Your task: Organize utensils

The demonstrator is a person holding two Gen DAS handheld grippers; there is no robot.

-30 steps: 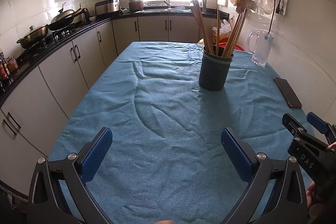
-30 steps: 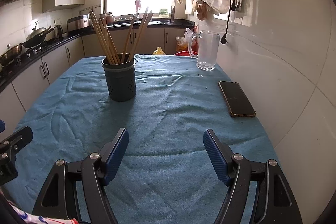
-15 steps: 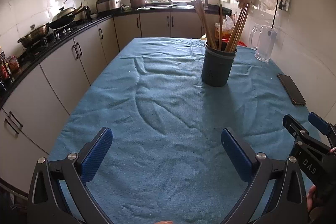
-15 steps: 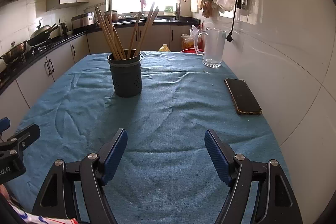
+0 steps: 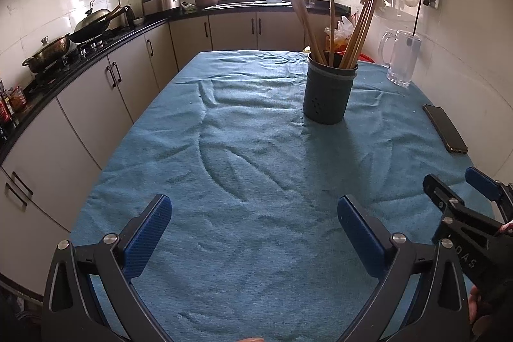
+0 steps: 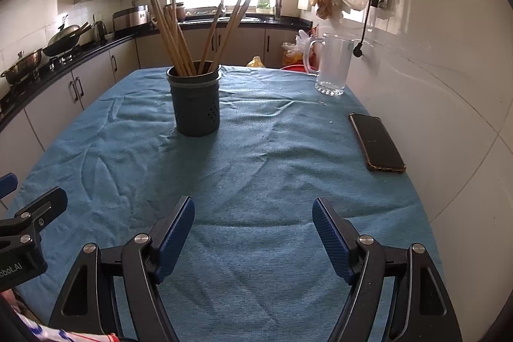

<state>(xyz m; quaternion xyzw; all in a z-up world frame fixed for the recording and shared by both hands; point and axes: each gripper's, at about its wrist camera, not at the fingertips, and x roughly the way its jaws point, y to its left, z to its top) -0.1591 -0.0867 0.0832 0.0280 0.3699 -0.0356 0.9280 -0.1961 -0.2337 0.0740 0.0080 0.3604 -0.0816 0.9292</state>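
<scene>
While both tools sit low at the bottom of their frames with nothing between their pads, the step in hand is judged to be an approach toward the utensil holder (image 5: pixel 329 95), which stands upright right of centre in the upper half of the left wrist view and left of centre in the right wrist view. The left gripper (image 5: pixel 253 241) is spread wide and empty; the right gripper (image 6: pixel 253 241) is likewise spread and empty. The wooden chopsticks (image 6: pixel 174 34) already stand in the holder, fanned into a left-leaning bundle and a right-leaning bundle. No loose utensil is visible on the cloth, so the task appears nearly or fully complete. If a stick needs regrouping, pinch it above the rim and lift along its lean, steadying the holder so it does not tip. The blue tablecloth (image 5: pixel 243 169) is wrinkled and soft, so sliding the holder would likely drag it. A smartphone (image 6: pixel 376 141) lies at right; a glass mug (image 6: pixel 332 63) stands upper right. Kitchen cabinets (image 5: pixel 96 98) and a wok (image 5: pixel 91 24) occupy the left.
</scene>
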